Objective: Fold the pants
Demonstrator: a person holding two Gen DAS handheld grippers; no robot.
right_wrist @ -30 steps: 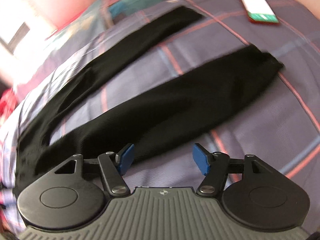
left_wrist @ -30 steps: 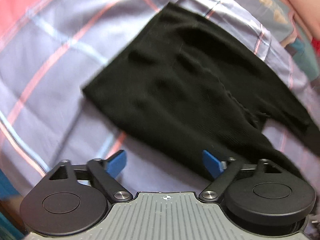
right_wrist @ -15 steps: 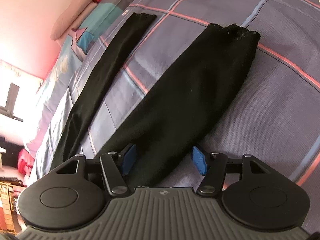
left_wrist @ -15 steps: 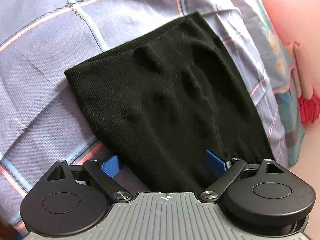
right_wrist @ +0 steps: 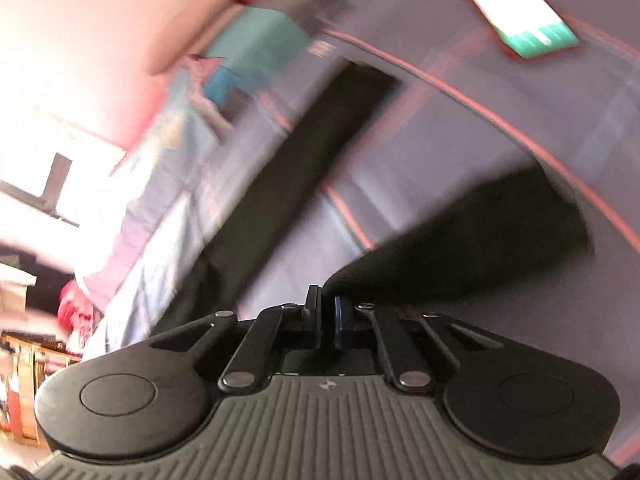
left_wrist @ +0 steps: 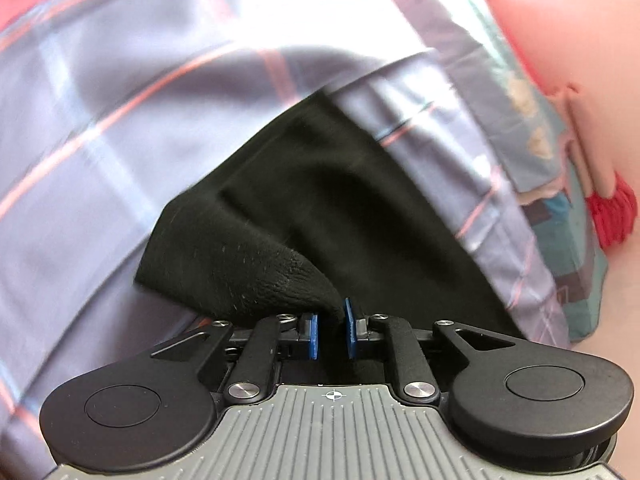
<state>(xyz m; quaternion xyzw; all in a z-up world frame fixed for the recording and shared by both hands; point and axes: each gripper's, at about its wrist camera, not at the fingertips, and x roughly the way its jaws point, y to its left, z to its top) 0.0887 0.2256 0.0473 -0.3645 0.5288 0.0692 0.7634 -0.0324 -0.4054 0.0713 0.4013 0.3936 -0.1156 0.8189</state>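
Black knit pants (left_wrist: 320,208) lie on a plaid bed sheet (left_wrist: 120,128). My left gripper (left_wrist: 331,330) is shut on the near edge of the waist end, and the cloth rises into a peak at the blue pads (left_wrist: 313,336). In the right wrist view my right gripper (right_wrist: 327,320) is shut on the near leg (right_wrist: 480,240), pinching its edge. The far leg (right_wrist: 296,160) lies flat and stretches away towards the upper right. Both views are motion-blurred.
A phone (right_wrist: 520,12) with a lit screen lies on the sheet beyond the leg ends. A patterned teal blanket (left_wrist: 560,208) and a red fringe (left_wrist: 612,216) hang at the bed's far edge. A pink wall (right_wrist: 100,40) is behind.
Both grippers were open over the pants half a second ago. Now both have closed on the cloth and lifted its edge. Both cameras are moving.
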